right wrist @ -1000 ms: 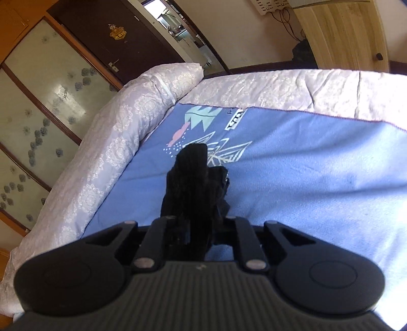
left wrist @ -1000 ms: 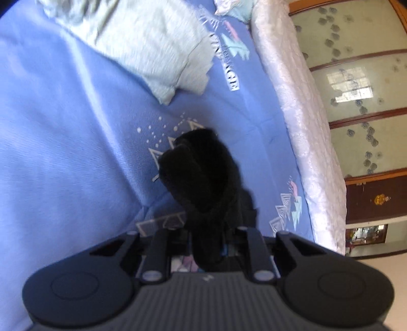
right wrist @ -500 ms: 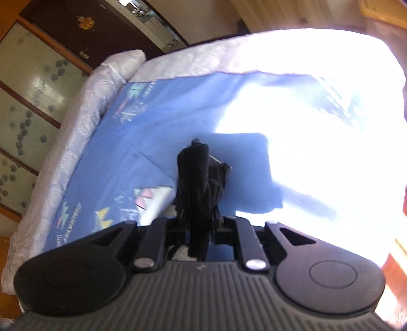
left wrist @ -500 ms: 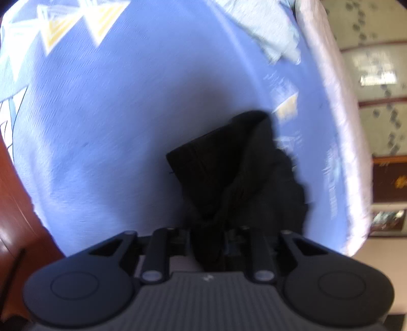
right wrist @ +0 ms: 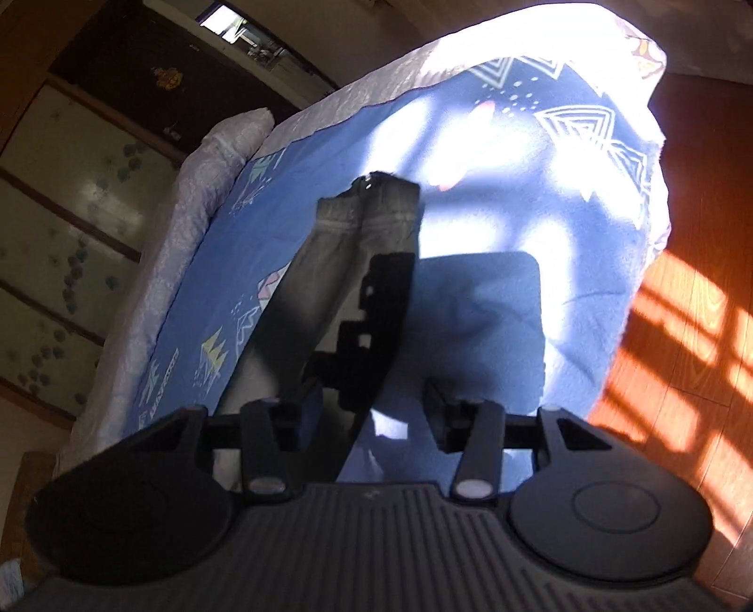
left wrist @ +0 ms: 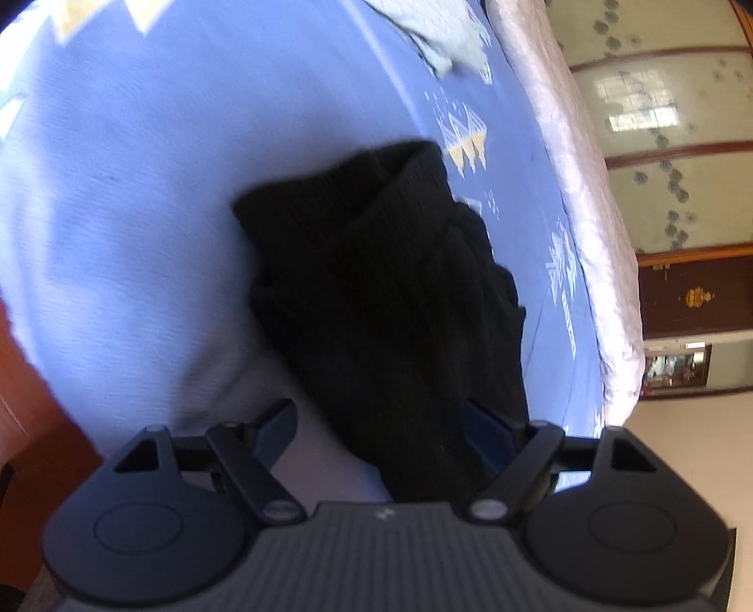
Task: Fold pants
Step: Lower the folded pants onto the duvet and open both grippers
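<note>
The black pants (left wrist: 376,282) lie in a folded bundle on the blue bedspread (left wrist: 141,188). My left gripper (left wrist: 381,428) is low over their near end. Its jaws are opening and stand wide apart; the cloth runs between them close to the right finger, with neither pad pressing on it. In the right wrist view the pants (right wrist: 329,263) stretch away as a long strip, partly sunlit. My right gripper (right wrist: 374,414) is at their near end. Its jaws are also opening, and the cloth lies loose between them.
A pale green garment (left wrist: 442,42) lies at the far end of the bed. A white quilted border (left wrist: 588,226) edges the bedspread, with glass-panelled wardrobe doors (left wrist: 668,197) beyond it. Wooden floor (right wrist: 682,329) drops away past the bed's sunlit right edge.
Both grippers were shut on the bunched black pants and carried them across and down. Now both have let go, and the pants rest spread longer on the bedspread.
</note>
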`<state>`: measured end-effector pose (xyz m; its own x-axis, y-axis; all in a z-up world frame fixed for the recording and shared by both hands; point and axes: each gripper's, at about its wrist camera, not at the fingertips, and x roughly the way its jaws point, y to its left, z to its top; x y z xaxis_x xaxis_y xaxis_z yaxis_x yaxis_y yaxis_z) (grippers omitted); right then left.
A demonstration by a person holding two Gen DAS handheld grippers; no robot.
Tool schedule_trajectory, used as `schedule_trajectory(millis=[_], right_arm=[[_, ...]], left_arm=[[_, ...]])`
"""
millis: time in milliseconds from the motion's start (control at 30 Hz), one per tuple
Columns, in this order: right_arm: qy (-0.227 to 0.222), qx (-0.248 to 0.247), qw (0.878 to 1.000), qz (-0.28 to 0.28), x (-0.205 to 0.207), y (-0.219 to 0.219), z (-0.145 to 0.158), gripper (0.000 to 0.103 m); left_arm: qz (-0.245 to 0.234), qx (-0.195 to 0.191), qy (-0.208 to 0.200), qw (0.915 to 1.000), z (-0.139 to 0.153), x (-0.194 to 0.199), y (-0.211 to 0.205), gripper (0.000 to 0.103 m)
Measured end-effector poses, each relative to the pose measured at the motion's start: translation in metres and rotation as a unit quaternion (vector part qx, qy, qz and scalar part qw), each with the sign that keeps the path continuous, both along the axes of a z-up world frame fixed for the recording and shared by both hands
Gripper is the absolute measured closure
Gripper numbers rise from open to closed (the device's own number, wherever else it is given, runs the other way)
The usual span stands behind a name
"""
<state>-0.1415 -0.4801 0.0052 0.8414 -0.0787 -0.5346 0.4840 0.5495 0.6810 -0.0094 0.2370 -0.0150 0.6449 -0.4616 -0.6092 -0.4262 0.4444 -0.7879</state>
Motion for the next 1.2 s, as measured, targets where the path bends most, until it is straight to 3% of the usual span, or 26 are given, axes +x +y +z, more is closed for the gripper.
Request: schedule_trajectory(millis=[100, 167, 233, 333, 400, 567, 633, 733, 800, 933, 1033, 1200], right_arm=[[-0.018, -0.035, 0.996, 0.082, 0.021, 0.047, 0.009, 0.053], [-0.024, -0.054, 0.987, 0.148, 0.041, 0.08, 0.009, 0.053], [-0.015, -0.083, 0.976, 0.199, 0.057, 0.109, 0.004, 0.054], [0.014, -0.078, 0.969, 0.234, 0.077, 0.125, -0.025, 0.056], [-0.014, -0.087, 0.972, 0.218, 0.072, 0.125, -0.038, 0.063], [-0.03, -0.11, 0.966, 0.232, 0.071, 0.126, -0.037, 0.063], [-0.036, -0.094, 0.969, 0.227, 0.063, 0.128, -0.038, 0.063], [-0.045, -0.059, 0.972, 0.223, 0.055, 0.122, -0.046, 0.063], [-0.049, -0.036, 0.972, 0.226, 0.054, 0.115, -0.048, 0.063], [-0.062, 0.007, 0.972, 0.225, 0.05, 0.096, -0.039, 0.062], [-0.103, -0.034, 0.974, 0.201, 0.036, 0.064, -0.02, 0.062], [-0.129, -0.038, 0.987, 0.092, 0.001, -0.001, -0.013, 0.061]], left_arm=[[-0.011, 0.038, -0.017, 0.9991, -0.002, 0.011, -0.013, 0.03], [-0.014, 0.073, -0.017, 0.9971, 0.002, 0.013, -0.019, 0.044], [-0.024, 0.121, -0.013, 0.9923, 0.006, 0.011, -0.026, 0.066], [-0.029, 0.145, -0.022, 0.9888, 0.004, 0.001, -0.024, 0.074], [-0.026, 0.134, -0.031, 0.9902, 0.001, -0.004, -0.019, 0.075], [-0.021, 0.139, -0.047, 0.9889, -0.003, -0.015, -0.018, 0.075], [-0.019, 0.143, -0.046, 0.9885, 0.0, -0.016, -0.02, 0.074], [0.0, 0.11, -0.035, 0.9933, 0.003, -0.027, -0.018, 0.072], [0.008, 0.1, -0.049, 0.9938, 0.01, -0.041, -0.019, 0.071], [0.002, 0.131, -0.103, 0.986, 0.039, -0.077, -0.029, 0.068], [-0.023, 0.158, -0.119, 0.98, 0.058, -0.085, -0.042, 0.065], [-0.093, 0.211, -0.137, 0.9634, 0.08, -0.054, -0.092, 0.063]])
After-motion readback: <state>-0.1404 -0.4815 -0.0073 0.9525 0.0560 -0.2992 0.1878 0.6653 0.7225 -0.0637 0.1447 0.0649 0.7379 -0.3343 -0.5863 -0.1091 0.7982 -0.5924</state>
